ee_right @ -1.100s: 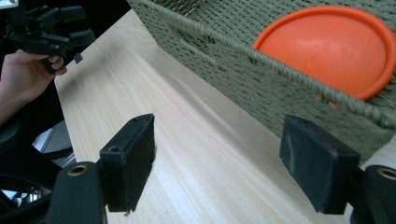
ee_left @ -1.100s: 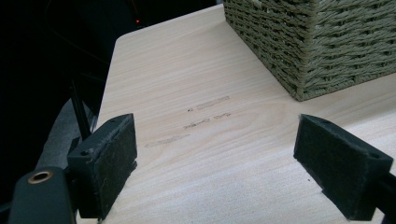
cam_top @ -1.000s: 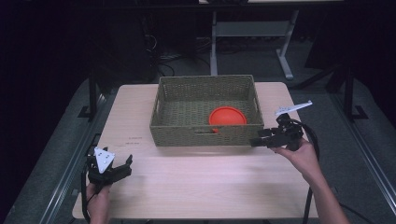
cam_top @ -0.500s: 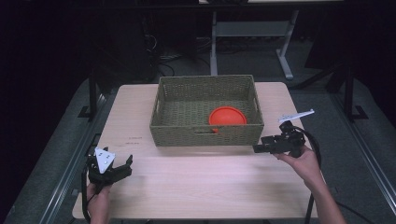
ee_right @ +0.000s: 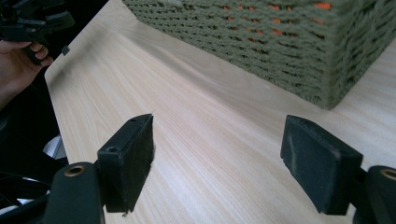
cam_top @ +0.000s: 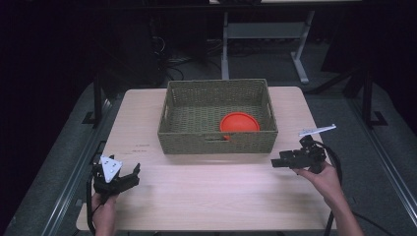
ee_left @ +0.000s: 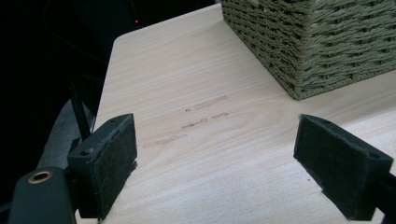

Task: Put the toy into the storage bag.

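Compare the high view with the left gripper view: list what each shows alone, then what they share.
High view alone: the orange plate lying inside the basket, and the right gripper over the table's right edge. Left gripper view alone: faint smudge marks on the wood, close up between its wide-open jaws. Shared: the woven basket, the wooden table and the left gripper.

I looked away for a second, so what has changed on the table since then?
The right gripper drew back from the woven olive basket toward the table's near edge, open and empty. The left gripper, the basket and the round orange plate inside it stayed put.
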A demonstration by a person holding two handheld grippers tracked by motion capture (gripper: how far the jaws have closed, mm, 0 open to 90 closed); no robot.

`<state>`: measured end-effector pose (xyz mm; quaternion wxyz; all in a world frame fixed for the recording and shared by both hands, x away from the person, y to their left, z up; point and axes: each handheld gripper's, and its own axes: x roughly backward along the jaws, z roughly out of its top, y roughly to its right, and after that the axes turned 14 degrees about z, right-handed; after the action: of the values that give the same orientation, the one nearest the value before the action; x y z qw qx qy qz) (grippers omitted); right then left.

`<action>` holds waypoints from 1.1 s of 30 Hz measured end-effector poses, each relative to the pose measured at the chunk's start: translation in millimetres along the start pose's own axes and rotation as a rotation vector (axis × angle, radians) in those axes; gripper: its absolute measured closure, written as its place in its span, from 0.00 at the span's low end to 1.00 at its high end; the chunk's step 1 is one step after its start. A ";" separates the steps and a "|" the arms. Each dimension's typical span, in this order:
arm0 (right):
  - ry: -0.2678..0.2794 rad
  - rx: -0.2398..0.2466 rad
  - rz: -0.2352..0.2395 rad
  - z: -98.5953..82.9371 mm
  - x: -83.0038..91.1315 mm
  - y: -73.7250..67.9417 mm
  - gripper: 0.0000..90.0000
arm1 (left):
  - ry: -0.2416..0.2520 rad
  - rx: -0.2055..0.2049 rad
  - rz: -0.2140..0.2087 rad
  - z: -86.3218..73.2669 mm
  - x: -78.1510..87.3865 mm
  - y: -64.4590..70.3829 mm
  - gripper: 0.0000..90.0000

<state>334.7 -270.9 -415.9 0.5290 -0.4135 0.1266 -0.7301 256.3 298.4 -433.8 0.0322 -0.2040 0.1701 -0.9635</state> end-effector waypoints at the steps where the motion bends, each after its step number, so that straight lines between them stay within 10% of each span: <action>1: 0.001 -0.007 0.003 -3.4 0.6 1.4 0.28 | 0.001 -0.001 0.000 -0.1 -0.3 0.1 0.14; 33: 0.095 -0.041 0.042 -63.0 10.6 5.9 0.25 | -0.001 0.006 -0.005 -1.1 1.0 1.4 0.14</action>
<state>291.2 -298.6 -454.0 0.5290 -0.3865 0.1754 -0.7349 254.9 297.3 -434.8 0.0307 -0.2050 0.1665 -0.9640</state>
